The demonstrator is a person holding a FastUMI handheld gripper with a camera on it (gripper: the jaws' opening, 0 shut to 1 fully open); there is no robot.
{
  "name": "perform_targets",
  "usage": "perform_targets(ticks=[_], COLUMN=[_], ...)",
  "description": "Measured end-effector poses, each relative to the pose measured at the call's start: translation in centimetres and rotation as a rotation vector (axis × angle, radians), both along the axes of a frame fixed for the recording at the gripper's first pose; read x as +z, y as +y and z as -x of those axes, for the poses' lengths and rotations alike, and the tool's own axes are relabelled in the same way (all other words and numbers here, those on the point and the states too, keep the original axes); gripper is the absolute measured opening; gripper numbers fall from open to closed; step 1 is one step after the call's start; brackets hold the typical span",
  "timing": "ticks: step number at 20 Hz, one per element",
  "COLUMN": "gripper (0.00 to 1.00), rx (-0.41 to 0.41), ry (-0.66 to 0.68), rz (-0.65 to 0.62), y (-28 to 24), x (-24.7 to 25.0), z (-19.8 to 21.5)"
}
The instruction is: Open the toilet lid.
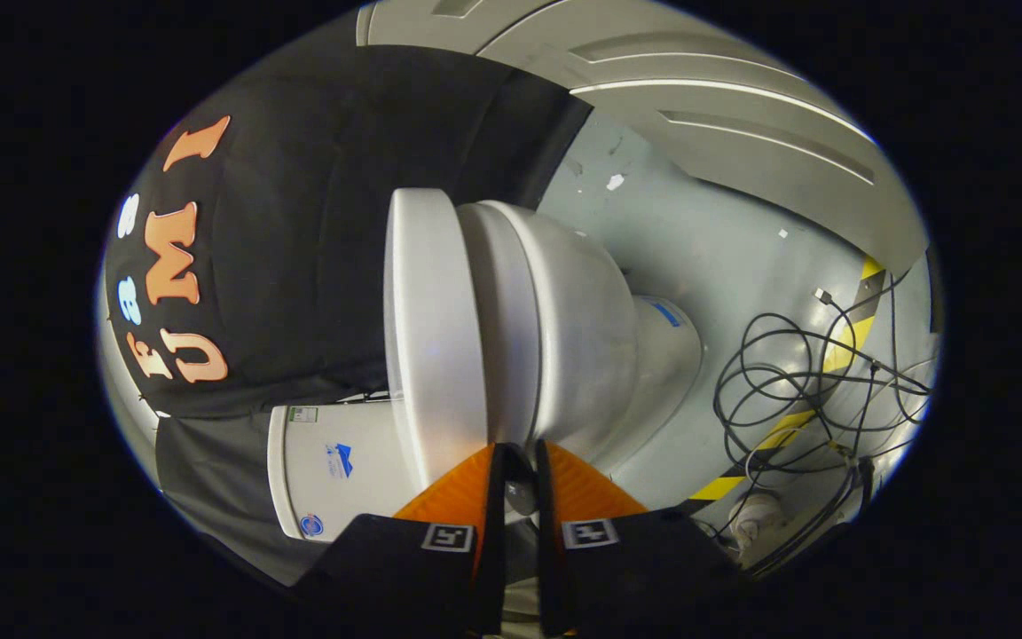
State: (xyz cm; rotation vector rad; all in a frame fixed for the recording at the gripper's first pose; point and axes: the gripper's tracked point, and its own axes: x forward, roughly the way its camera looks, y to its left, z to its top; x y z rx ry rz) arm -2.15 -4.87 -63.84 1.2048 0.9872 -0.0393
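- Plainly, the claw (520,457) is rolled sideways, so the toilet (564,346) looks tipped over.
- Its fingers stand a narrow gap apart at the front edge of the lid (427,328); whether they pinch that edge I cannot tell.
- The lid lies against the toilet's seat, apparently not yet raised.
- Cables (795,382) lie on the floor (706,240) beside the toilet; the tank (334,466) sits behind it.

The toilet lid (429,328) is a smooth, glossy white slab seen edge-on, lying flat against the rim of the white toilet bowl (564,328), so it is closed. In this rolled view its flat top faces nine o'clock and the bowl bulges away toward three o'clock. The white cistern (334,466) sits at seven o'clock from the lid.
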Motion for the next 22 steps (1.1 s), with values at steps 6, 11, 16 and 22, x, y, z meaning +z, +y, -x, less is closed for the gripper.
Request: perform_targets(ticks=[6,11,16,22], gripper=[0.08,0.08,0.09,0.08], rx=[-0.030,-0.020,-0.009,0.038], ry=[-0.039,-0.073,-0.125,-0.171], rz=[0.133,0.209,0.287,0.408], y=[-0.4,0.9,2.8,6.9], x=[1.2,5.0,10.0,16.7], z=[-0.9,-1.7,-2.8,-4.0])
